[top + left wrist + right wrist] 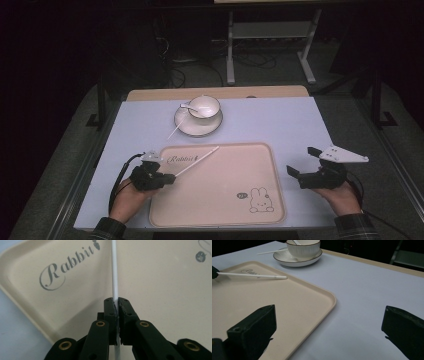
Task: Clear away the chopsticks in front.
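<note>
Left tool (pixel 116 305) clamps a white stick (pixel 114 272) over the tray (pixel 220 200) (printed "Rabbit"); right tool (pixel 301 162) gapes wide.

Matt plastic tray (pixel 220 190); glossy white stick (pixel 197 161) (smooth); glazed cup (pixel 204 106).

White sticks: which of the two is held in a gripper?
The white stick over the tray, clamped in the left gripper. The other stick leans on the saucer, untouched.
</note>
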A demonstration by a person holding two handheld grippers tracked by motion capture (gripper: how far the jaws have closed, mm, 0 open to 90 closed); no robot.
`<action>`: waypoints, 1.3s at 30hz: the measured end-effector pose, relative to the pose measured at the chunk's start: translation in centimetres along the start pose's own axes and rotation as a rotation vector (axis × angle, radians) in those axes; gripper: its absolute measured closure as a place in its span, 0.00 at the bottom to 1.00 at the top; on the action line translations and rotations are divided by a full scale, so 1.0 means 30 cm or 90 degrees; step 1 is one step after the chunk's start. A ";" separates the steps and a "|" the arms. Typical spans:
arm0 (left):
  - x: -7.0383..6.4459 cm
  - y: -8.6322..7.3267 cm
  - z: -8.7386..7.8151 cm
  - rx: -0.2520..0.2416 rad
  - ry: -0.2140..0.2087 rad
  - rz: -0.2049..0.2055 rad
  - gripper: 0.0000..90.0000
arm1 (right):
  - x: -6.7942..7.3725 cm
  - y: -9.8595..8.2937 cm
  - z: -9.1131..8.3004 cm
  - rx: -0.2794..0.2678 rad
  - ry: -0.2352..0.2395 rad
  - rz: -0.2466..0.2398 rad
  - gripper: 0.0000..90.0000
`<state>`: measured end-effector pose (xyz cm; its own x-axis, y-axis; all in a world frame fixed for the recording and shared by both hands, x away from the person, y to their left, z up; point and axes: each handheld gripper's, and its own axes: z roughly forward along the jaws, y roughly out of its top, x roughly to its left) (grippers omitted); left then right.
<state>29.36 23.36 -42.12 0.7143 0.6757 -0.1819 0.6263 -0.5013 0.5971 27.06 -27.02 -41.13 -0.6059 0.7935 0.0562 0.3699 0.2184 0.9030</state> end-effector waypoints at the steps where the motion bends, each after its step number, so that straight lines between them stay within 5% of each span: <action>1: 0.001 -0.001 0.004 0.005 0.000 0.001 0.95 | 0.000 0.000 0.000 0.000 0.000 0.000 0.00; 8: 0.007 -0.009 0.027 0.037 0.012 0.014 0.94 | -0.001 -0.001 0.002 0.002 0.000 0.000 0.00; 19: 0.007 -0.009 0.026 0.033 0.007 0.011 0.84 | 0.001 -0.001 0.003 0.003 0.002 -0.002 0.00; 21: 0.007 -0.006 0.024 0.031 -0.006 0.010 0.74 | 0.001 0.000 0.003 0.003 0.002 -0.001 0.00; 24: 0.012 0.003 0.015 0.008 -0.042 0.001 0.31 | 0.000 -0.001 0.003 0.004 0.002 -0.001 0.00; 25: 0.012 0.003 0.015 0.008 -0.042 0.001 0.25 | -0.001 -0.001 0.003 0.004 0.002 -0.001 0.00; 28: 0.013 0.028 -0.003 -0.025 -0.035 0.002 0.19 | -0.001 -0.001 0.003 0.005 0.001 0.000 0.00; 39: 0.095 0.183 -0.028 -0.059 0.032 0.015 0.18 | -0.003 -0.001 0.001 0.002 -0.002 0.002 0.00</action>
<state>34.57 22.99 -38.72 0.7105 0.6919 -0.1287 0.5761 -0.4668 0.6710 27.11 -27.08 -41.17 -0.6023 0.7962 0.0578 0.3740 0.2175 0.9015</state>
